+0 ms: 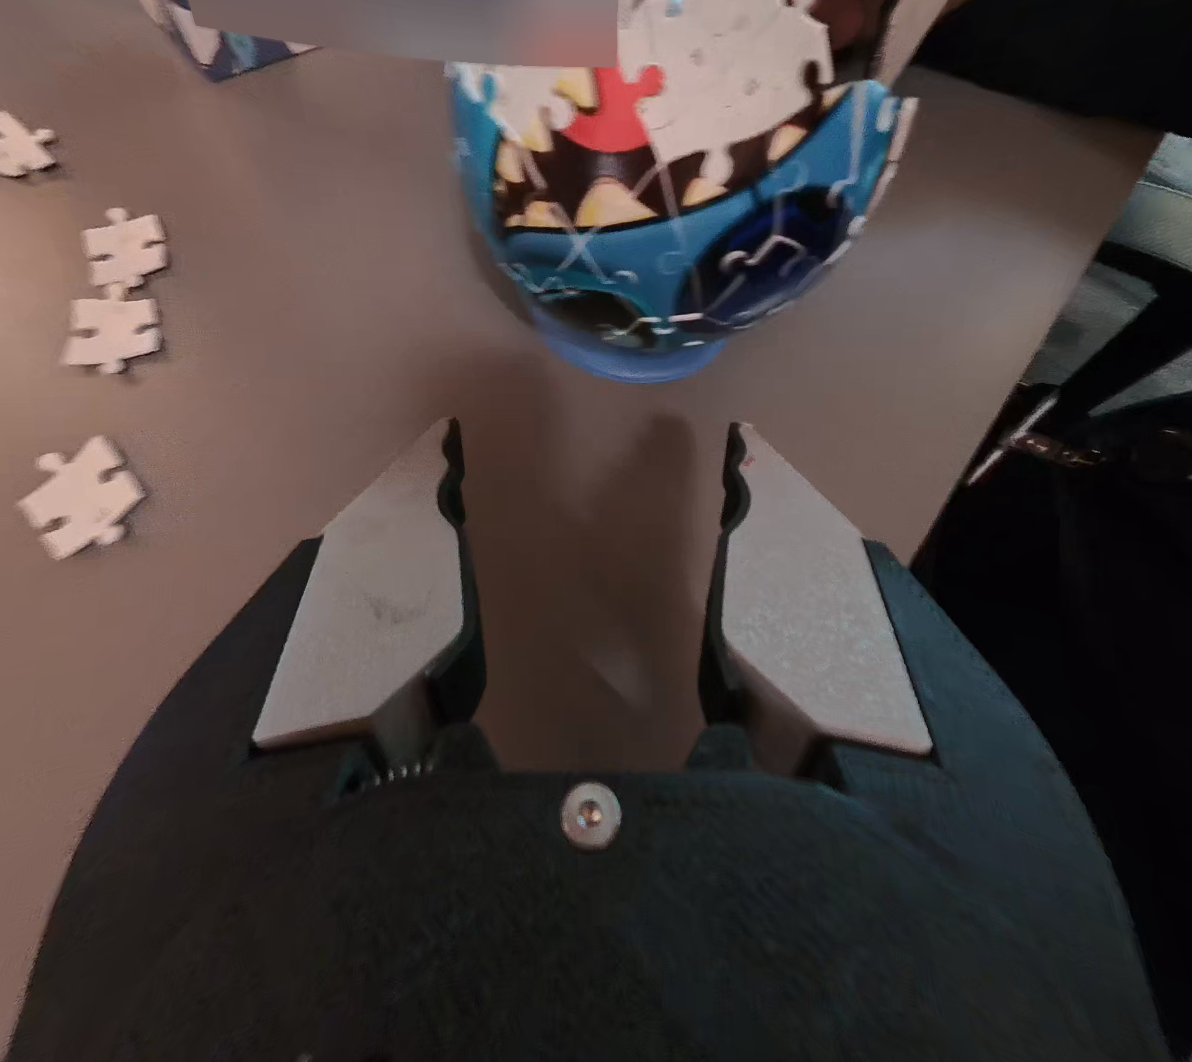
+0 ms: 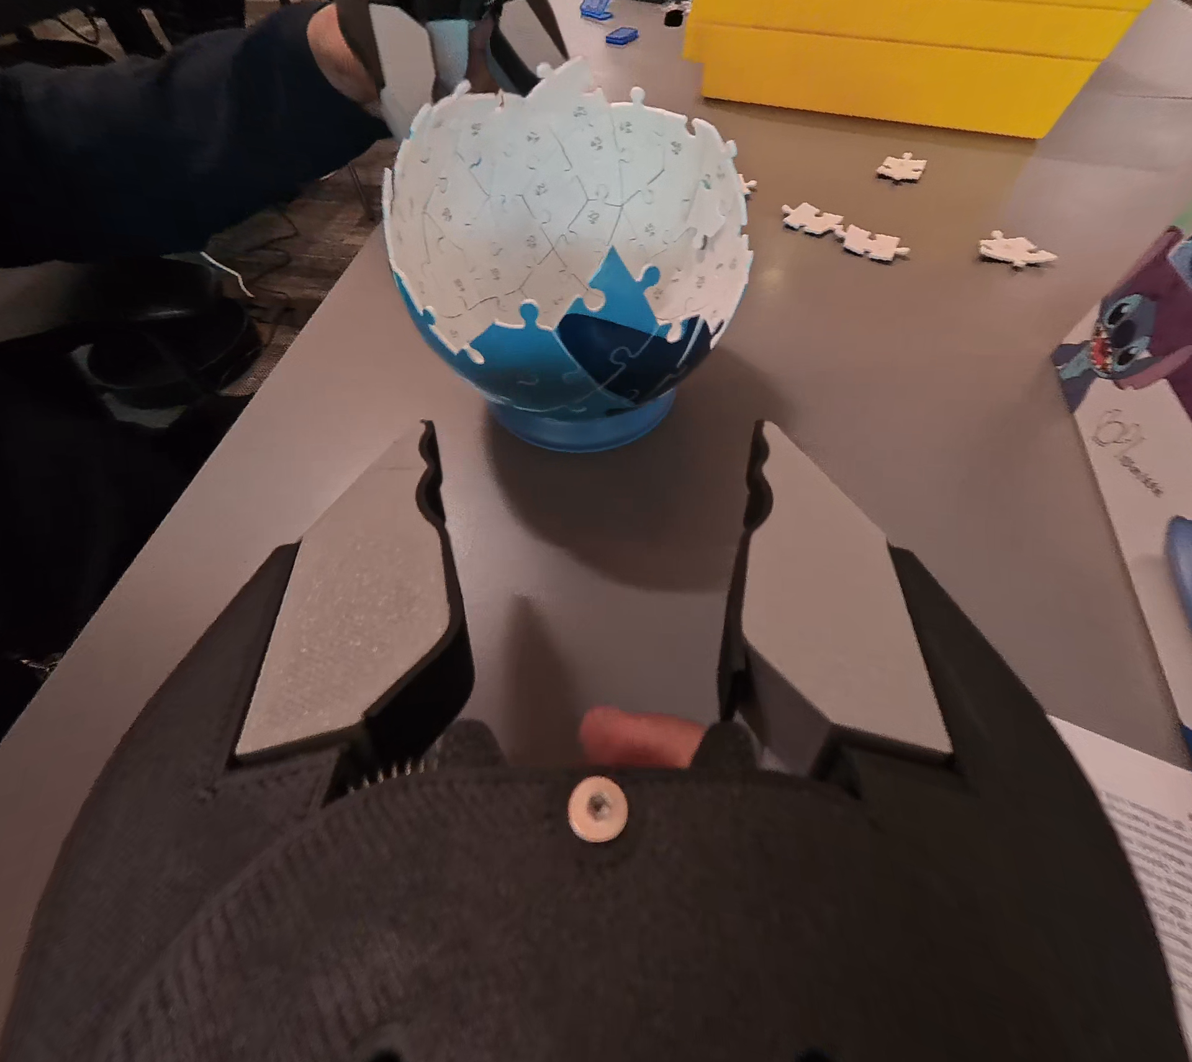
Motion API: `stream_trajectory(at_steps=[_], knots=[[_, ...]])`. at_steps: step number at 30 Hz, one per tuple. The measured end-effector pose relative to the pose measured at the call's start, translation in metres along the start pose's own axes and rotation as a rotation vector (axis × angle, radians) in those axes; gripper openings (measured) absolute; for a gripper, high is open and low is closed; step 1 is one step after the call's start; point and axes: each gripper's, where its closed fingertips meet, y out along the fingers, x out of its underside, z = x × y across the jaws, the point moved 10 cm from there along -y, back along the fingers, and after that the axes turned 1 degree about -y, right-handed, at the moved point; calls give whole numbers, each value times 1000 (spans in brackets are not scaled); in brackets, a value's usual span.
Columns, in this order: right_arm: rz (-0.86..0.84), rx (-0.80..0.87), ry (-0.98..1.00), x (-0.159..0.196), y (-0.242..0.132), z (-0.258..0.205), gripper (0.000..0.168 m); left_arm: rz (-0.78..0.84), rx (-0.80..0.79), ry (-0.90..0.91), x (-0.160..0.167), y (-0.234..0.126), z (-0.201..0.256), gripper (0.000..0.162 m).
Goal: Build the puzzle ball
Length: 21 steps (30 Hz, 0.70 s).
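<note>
The half-built ball (image 2: 567, 257) sits on a blue stand (image 2: 580, 424) on the grey table (image 2: 838, 450). Left gripper (image 1: 593, 450) and right gripper (image 2: 593, 450): jaws spread wide, empty. Loose white pieces (image 2: 845, 234) lie nearby, beside a printed box (image 2: 1122, 340).

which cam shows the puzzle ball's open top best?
Right wrist view: the puzzle ball sits whole on its blue stand, jagged open rim and white inside visible. The left wrist view shows its printed outside, blurred, top partly behind a mosaic patch. Both grippers are open and empty.
</note>
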Motion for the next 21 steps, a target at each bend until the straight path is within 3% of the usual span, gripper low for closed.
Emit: stream_trajectory(at_steps=[7,14,21], knots=[[-14,15,-54,-7,17,-7,104,22,-96,13,-11,26,15,82],[-28,14,-103,-11,29,-18,109,66,15,-62,-16,35,19,79],[-97,142,-181,-9,36,-26,108,65,32,-62,-18,38,19,78]])
